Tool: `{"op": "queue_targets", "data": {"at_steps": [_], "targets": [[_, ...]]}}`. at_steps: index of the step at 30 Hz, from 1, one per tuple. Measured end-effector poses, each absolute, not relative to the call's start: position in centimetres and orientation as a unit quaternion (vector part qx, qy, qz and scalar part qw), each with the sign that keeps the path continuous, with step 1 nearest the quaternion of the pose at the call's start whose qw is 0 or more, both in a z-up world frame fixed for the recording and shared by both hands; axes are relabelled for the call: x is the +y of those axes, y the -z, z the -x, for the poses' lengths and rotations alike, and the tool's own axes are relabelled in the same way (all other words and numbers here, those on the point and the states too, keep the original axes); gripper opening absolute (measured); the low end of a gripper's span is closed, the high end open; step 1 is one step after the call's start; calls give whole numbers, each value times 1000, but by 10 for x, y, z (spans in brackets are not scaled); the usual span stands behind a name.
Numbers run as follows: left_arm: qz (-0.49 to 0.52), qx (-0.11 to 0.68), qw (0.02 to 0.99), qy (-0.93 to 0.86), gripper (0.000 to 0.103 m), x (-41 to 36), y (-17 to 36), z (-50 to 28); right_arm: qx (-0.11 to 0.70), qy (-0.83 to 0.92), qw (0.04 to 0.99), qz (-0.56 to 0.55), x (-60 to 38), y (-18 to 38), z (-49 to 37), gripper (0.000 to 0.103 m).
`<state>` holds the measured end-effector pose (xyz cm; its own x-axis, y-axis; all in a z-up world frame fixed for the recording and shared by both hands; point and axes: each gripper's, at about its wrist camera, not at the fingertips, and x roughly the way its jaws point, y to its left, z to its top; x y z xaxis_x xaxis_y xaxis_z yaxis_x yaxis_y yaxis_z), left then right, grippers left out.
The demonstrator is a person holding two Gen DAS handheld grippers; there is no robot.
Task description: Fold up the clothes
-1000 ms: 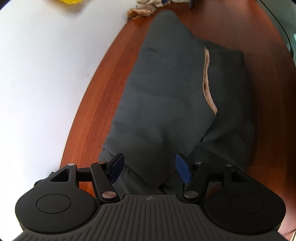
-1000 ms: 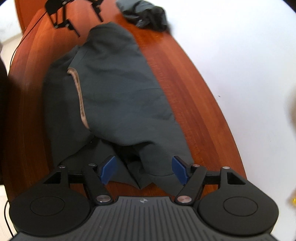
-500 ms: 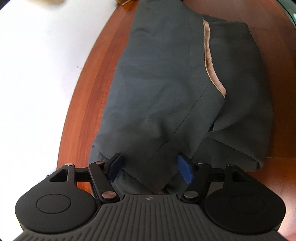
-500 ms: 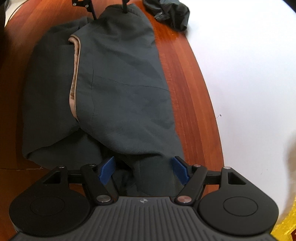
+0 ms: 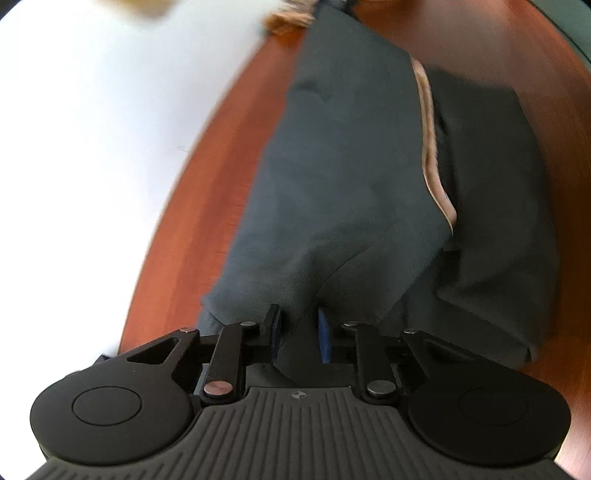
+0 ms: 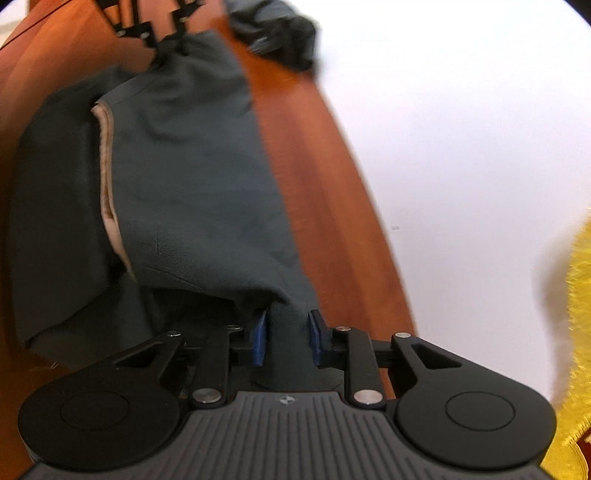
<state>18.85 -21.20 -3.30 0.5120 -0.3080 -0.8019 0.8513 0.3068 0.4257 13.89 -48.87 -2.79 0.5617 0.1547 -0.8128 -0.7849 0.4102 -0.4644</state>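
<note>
Garment: a dark grey garment is lying on a reddish wooden table, partly folded, with a tan lining edge showing along one seam.
Left gripper: the left gripper is pinching the near end of the cloth; its jaws have just been closing, with fabric bunching between the blue pads.
Right gripper: the right gripper is clamping the opposite end, cloth puckering between its pads; its jaws have just been closing too.
Long axis: the garment is stretching straight ahead from each pair of fingers, one gripper at each end.
Facing: in the right wrist view, the left gripper is appearing at the far end, gathering the cloth there.
Nearer hand: neither; each is holding its own end.
Likely next: lifting one end over toward the other.
</note>
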Motion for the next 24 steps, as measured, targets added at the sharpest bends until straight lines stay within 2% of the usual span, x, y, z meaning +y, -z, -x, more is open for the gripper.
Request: {"op": "queue_targets", "data": {"at_steps": [11, 12, 13, 20, 24], "targets": [[-308, 316, 871, 217, 19, -207, 5, -287, 366, -183, 849, 334, -528, 30, -219, 26], [-292, 322, 879, 198, 13, -208, 5, -300, 369, -177, 852, 327, -529, 33, -225, 26], [-278, 328, 884, 182, 0, -208, 4, -312, 374, -170, 855, 317, -529, 37, -235, 26], [-214, 364, 899, 114, 0, -204, 18, -381, 388, -148, 860, 297, -529, 66, -278, 27], [-206, 383, 895, 101, 1, -216, 65, -383, 403, -129, 860, 286, -529, 87, -301, 30]]}}
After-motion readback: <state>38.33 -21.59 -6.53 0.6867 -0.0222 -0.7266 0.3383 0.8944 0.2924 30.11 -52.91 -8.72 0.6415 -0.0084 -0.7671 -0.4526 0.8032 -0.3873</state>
